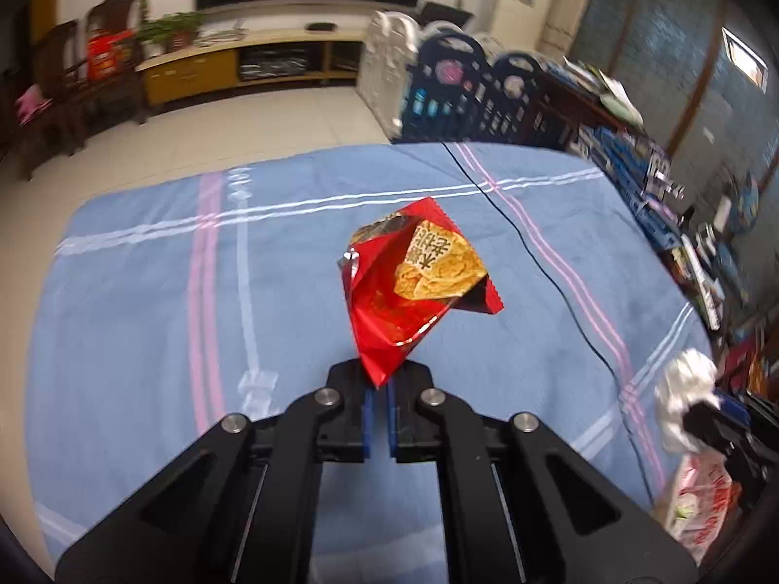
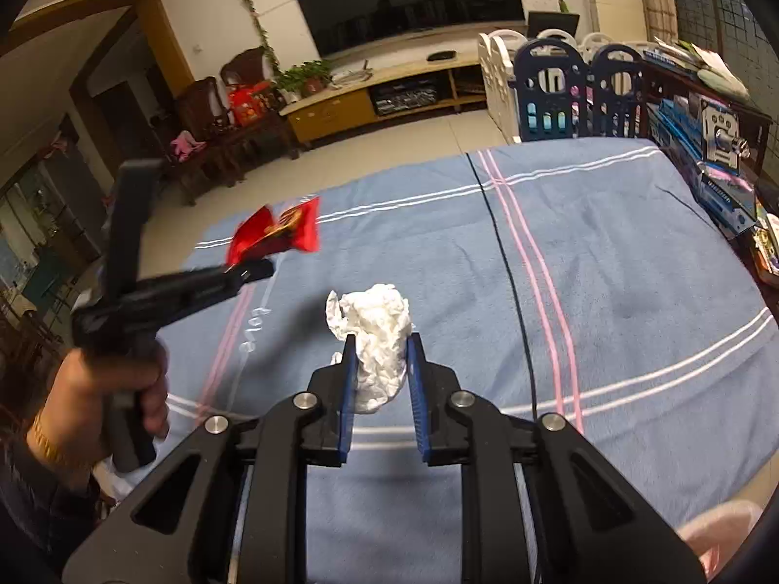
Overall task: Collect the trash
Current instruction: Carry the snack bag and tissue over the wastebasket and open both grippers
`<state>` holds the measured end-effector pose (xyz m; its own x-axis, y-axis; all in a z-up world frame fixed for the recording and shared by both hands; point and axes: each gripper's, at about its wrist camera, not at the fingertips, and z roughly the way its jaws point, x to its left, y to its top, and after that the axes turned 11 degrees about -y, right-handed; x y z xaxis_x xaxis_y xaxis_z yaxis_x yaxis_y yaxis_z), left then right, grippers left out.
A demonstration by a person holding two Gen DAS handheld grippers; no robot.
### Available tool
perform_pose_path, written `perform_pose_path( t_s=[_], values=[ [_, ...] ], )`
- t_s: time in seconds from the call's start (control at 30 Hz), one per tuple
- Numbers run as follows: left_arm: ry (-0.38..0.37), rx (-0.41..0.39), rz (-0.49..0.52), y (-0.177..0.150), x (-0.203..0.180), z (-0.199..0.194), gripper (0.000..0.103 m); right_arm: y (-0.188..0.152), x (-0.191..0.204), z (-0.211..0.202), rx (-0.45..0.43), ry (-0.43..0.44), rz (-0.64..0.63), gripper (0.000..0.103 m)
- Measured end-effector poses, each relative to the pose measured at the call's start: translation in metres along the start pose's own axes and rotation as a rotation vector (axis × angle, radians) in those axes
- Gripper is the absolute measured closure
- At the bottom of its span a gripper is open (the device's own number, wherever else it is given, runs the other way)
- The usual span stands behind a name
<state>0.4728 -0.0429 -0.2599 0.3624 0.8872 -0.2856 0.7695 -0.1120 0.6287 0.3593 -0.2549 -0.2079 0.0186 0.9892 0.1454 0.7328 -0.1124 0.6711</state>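
While clamped on crumpled white tissue wad | right hand-held gripper nearer white-and-red plastic bag | left hand-held gripper pinching red foil snack wrapper, farther left of bag

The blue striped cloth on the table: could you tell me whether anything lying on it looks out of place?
A thin black cable runs across the blue striped cloth from its far edge toward the near side, which looks odd on a surface being cleared. Nothing looks spilled or damaged.
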Motion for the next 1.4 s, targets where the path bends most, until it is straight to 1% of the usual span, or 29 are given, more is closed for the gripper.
perform_pose_path(
  t_s=[0.07,0.1,0.17,0.27,0.37,0.5,0.57,0.63,0.8,0.97,1.03,1.1,1.13,1.27,1.33,1.4],
  values=[
    [0.009,-0.028,-0.037,-0.023,-0.008,-0.037,0.098,-0.009,0.011,-0.027,-0.018,0.017,-0.025,0.083],
    [0.033,-0.05,-0.048,-0.042,-0.017,-0.064,0.098,-0.013,0.016,-0.037,-0.022,0.026,-0.036,0.083],
    [0.063,-0.075,-0.061,-0.067,-0.028,-0.096,0.098,-0.025,0.029,-0.062,-0.027,0.055,-0.063,0.083],
    [0.085,-0.124,-0.128,-0.11,-0.045,-0.153,0.098,-0.045,0.048,-0.101,-0.052,0.08,-0.102,0.083],
    [0.122,-0.164,-0.138,-0.138,-0.06,-0.199,0.098,-0.063,0.062,-0.131,-0.07,0.089,-0.136,0.083],
    [0.141,-0.211,-0.135,-0.168,-0.08,-0.249,0.098,-0.081,0.074,-0.165,-0.09,0.101,-0.167,0.083],
    [0.137,-0.236,-0.146,-0.18,-0.086,-0.27,0.098,-0.089,0.079,-0.182,-0.103,0.109,-0.178,0.083],
    [0.133,-0.245,-0.149,-0.186,-0.09,-0.28,0.098,-0.095,0.083,-0.198,-0.118,0.109,-0.189,0.083],
    [0.144,-0.266,-0.147,-0.199,-0.097,-0.302,0.097,-0.103,0.088,-0.22,-0.142,0.11,-0.208,0.083],
    [0.144,-0.26,-0.145,-0.201,-0.105,-0.303,0.097,-0.106,0.089,-0.229,-0.153,0.112,-0.21,0.083],
    [0.138,-0.255,-0.141,-0.201,-0.105,-0.303,0.097,-0.106,0.087,-0.236,-0.159,0.113,-0.204,0.083],
    [0.125,-0.242,-0.123,-0.2,-0.114,-0.298,0.097,-0.106,0.081,-0.243,-0.172,0.108,-0.196,0.083],
    [0.115,-0.235,-0.114,-0.198,-0.119,-0.294,0.097,-0.106,0.078,-0.247,-0.177,0.103,-0.19,0.083],
    [0.046,-0.196,-0.066,-0.194,-0.144,-0.279,0.097,-0.105,0.042,-0.261,-0.202,0.063,-0.148,0.083],
    [-0.004,-0.171,-0.038,-0.192,-0.162,-0.265,0.097,-0.106,0.022,-0.267,-0.207,0.031,-0.122,0.083],
    [-0.063,-0.135,-0.004,-0.189,-0.184,-0.247,0.097,-0.109,-0.008,-0.276,-0.215,-0.022,-0.091,0.083]
  ],
)
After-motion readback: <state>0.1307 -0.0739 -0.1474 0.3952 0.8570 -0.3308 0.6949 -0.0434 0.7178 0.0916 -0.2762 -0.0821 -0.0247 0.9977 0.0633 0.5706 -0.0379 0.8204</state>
